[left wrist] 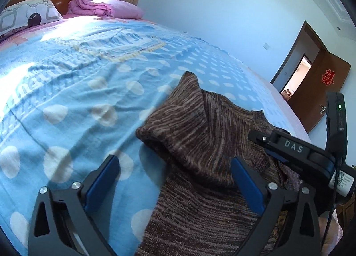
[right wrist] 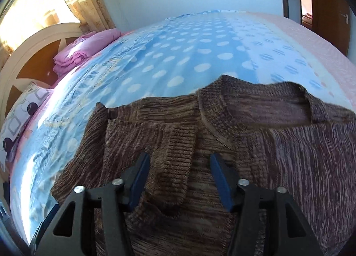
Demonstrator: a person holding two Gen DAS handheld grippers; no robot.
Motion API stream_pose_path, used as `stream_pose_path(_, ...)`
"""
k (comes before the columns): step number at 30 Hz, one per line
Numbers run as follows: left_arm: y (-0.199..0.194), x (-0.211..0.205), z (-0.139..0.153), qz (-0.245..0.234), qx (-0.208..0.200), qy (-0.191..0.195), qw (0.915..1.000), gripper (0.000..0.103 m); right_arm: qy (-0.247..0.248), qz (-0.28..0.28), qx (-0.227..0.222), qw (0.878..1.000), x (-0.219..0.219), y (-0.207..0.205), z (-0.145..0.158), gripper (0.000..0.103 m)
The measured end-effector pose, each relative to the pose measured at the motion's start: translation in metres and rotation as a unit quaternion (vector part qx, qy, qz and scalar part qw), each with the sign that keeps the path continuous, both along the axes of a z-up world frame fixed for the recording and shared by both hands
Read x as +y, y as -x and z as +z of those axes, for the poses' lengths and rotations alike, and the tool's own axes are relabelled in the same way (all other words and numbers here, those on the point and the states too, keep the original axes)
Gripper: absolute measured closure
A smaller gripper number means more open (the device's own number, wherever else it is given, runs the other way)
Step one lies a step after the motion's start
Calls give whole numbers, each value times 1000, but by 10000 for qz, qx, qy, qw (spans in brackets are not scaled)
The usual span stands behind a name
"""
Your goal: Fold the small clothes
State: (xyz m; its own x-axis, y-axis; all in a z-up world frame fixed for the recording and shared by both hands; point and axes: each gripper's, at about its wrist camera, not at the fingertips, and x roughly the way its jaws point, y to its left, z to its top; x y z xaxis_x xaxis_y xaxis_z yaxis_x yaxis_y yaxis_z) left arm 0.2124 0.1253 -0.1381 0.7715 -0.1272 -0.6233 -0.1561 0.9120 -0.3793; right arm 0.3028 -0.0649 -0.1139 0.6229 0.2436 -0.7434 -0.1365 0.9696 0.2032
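A brown striped knit sweater [left wrist: 200, 145] lies on the blue polka-dot bed cover [left wrist: 77, 105]. In the left wrist view a sleeve is folded in over the body. My left gripper [left wrist: 175, 162] is open just above the sweater's left edge, with the sleeve cuff between its blue pads. My right gripper [left wrist: 289, 151] shows at the right over the sweater. In the right wrist view the sweater [right wrist: 278, 145] fills the foreground with its collar [right wrist: 262, 100] at the far side. My right gripper [right wrist: 178, 167] is open over a folded sleeve.
A folded pink quilt [left wrist: 104, 7] and a patterned pillow [left wrist: 26, 16] lie at the headboard [right wrist: 29, 56]. A brown door [left wrist: 316, 87] stands open at the right. The blue cover [right wrist: 200, 51] stretches beyond the sweater.
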Motion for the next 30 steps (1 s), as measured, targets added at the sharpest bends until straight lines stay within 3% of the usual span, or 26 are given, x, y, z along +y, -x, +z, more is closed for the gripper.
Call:
stream_pose_path(1,1,-1,0,-2,-16,-2,10000,0,86,98,46,9999,3,-1,-2,95)
stream_pose_path(6,0,0,0,-18,-76,60,10000,0,75,87,-164,9998,-7,14,10,97)
stream_pose_path(11,0,1,0,-17,-73,57,10000,0,242,44,-867,9959,-27,37,58,97)
stream_pose_path(15,0,0,0,-13,-50,36,10000,0,512,-71,-1069,9929,-50,46,79,97)
stream_pose_path(19,0,0,0,-6,-37,2,10000,0,512,-257,-759,9955,-78,36,60,97)
stream_pose_path(23,-1,0,-1,-3,-18,-14,10000,0,657,-962,-447,9922,-115,31,35,95)
stream_pose_path(25,-1,0,-1,-2,-13,-24,10000,0,310,-1232,-342,9913,-133,38,32,95)
stream_pose_path(27,-1,0,-1,-2,-18,-20,10000,0,-88,-1204,-325,9922,-141,53,34,95)
stream_pose_path(29,-1,0,-1,-2,-15,-24,10000,0,-177,-1056,-417,9934,-134,70,37,94)
stream_pose_path(30,-1,0,0,-1,-18,-28,10000,0,-213,-953,-447,9942,-129,77,38,87)
